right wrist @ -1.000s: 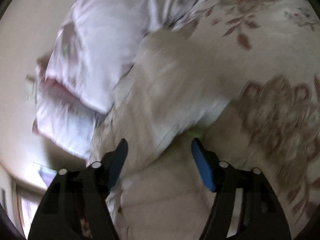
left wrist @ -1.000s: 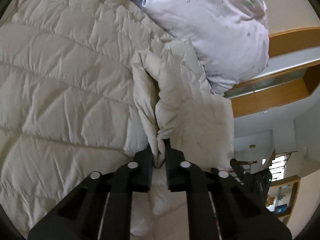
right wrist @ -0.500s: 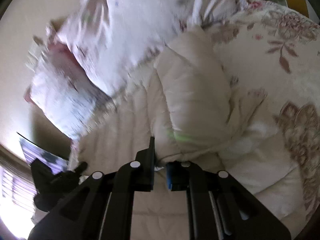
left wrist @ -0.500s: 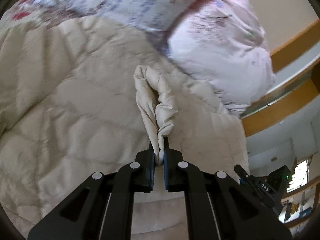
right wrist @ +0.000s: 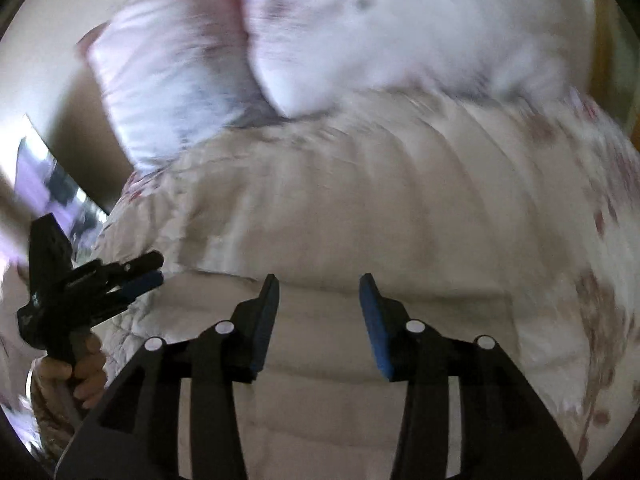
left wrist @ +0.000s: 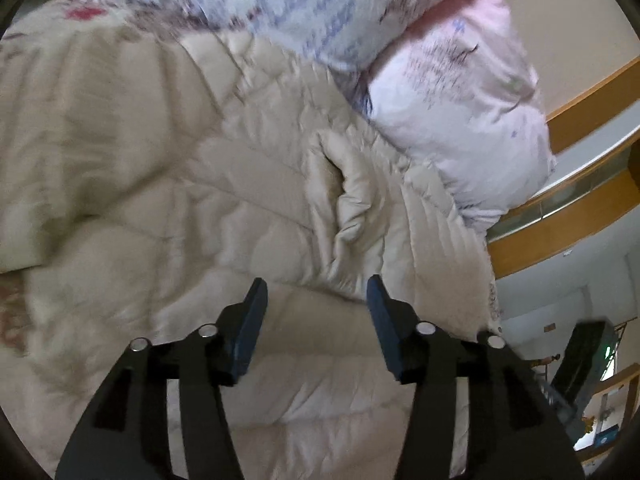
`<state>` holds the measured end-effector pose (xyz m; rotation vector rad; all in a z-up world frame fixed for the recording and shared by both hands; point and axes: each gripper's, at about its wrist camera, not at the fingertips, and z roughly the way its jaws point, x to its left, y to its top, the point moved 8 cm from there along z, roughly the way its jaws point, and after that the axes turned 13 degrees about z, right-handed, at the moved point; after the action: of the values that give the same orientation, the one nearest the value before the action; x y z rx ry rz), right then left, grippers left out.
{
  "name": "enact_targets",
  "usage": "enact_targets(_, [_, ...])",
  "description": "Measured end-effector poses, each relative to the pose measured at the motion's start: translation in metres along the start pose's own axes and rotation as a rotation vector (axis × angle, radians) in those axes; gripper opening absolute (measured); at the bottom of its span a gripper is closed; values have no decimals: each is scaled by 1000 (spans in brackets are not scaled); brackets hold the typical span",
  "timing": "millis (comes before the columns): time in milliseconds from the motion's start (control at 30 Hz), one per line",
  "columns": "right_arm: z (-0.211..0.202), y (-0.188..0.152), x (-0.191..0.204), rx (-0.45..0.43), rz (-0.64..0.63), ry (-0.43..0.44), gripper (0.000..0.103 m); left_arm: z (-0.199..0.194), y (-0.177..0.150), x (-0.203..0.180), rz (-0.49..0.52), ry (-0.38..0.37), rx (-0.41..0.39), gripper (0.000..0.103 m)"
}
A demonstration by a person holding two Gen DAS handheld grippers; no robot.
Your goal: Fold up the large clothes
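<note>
A cream quilted garment (left wrist: pixel 208 208) spreads across the bed, its far edge against two pale floral pillows (left wrist: pixel 452 92); the right view, blurred, shows the same garment (right wrist: pixel 360 220) beneath those pillows (right wrist: pixel 400 28). A crumpled fold (left wrist: pixel 348 216) of it lies just ahead of the left hand-held gripper (left wrist: pixel 316 292), whose jaws stand wide apart, holding nothing. The right hand-held gripper (right wrist: pixel 319 290) likewise gapes empty over the fabric.
</note>
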<state>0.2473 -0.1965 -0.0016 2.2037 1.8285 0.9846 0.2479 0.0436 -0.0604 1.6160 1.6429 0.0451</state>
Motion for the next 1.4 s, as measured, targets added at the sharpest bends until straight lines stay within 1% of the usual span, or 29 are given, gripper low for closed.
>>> enact_targets(33, [6, 4, 14, -10, -33, -4, 39, -13, -2, 5, -3, 3, -19, 54])
enact_targets(100, [24, 13, 39, -12, -90, 5, 33, -36, -6, 17, -19, 12, -62, 55])
enact_targets(167, [44, 19, 61, -21, -141, -8, 32, -60, -12, 36, -43, 49, -108, 55])
enact_targets(267, [77, 20, 92, -7, -197, -11, 31, -101, -23, 73, -111, 121, -177, 55])
enact_targets(367, [106, 11, 111, 42, -232, -15, 31, -137, -39, 119, -215, 189, -232, 55])
enact_targets(400, [118, 6, 116, 67, -253, -29, 31, -144, -44, 129, -241, 204, -243, 55])
enact_targets(467, [146, -10, 118, 128, -333, -112, 33, -156, -54, 152, -302, 239, -263, 55])
enact_targets(500, [149, -12, 118, 118, -356, -127, 33, -162, -59, 164, -341, 252, -271, 55])
enact_targets(567, [144, -10, 118, 122, -339, -109, 33, -170, -65, 178, -386, 261, -290, 55])
enact_targets(600, [140, -8, 117, 136, -307, -89, 38, -174, -67, 186, -405, 273, -301, 55])
enact_targets(633, [131, -4, 113, 154, -248, -51, 41, -175, -68, 191, -421, 282, -308, 55])
enact_targets(667, [123, -1, 111, 158, -216, -25, 49, -177, -68, 196, -439, 286, -316, 55])
enact_targets(700, [113, 2, 109, 152, -190, 3, 55, -177, -68, 201, -466, 285, -330, 55])
enact_targets(800, [93, 4, 107, 129, -176, 34, 59, -182, -68, 219, -532, 276, -367, 55])
enact_targets(900, [74, 1, 100, 133, -154, 71, 61, -188, -66, 237, -613, 254, -425, 54])
enact_targets(967, [66, 1, 96, 132, -145, 78, 62, -190, -64, 246, -646, 265, -454, 54])
enact_targets(1000, [64, 1, 94, 132, -140, 83, 62, -191, -62, 252, -663, 274, -469, 51])
enact_targets(1067, [58, 1, 89, 132, -136, 89, 64, -192, -59, 258, -696, 269, -486, 48])
enact_targets(1167, [47, -1, 77, 123, -131, 88, 65, -197, -57, 269, -733, 283, -507, 35])
enact_targets(1233, [40, -1, 66, 112, -121, 82, 66, -199, -56, 276, -756, 284, -513, 12])
enact_targets(1267, [38, 1, 61, 105, -119, 76, 66, -200, -55, 278, -754, 286, -515, 8])
enact_targets(1333, [31, 6, 47, 80, -115, 53, 66, -205, -47, 273, -718, 307, -509, 6])
enact_targets(1400, [24, 14, 30, 48, -98, 22, 66, -214, -27, 255, -637, 316, -528, 5])
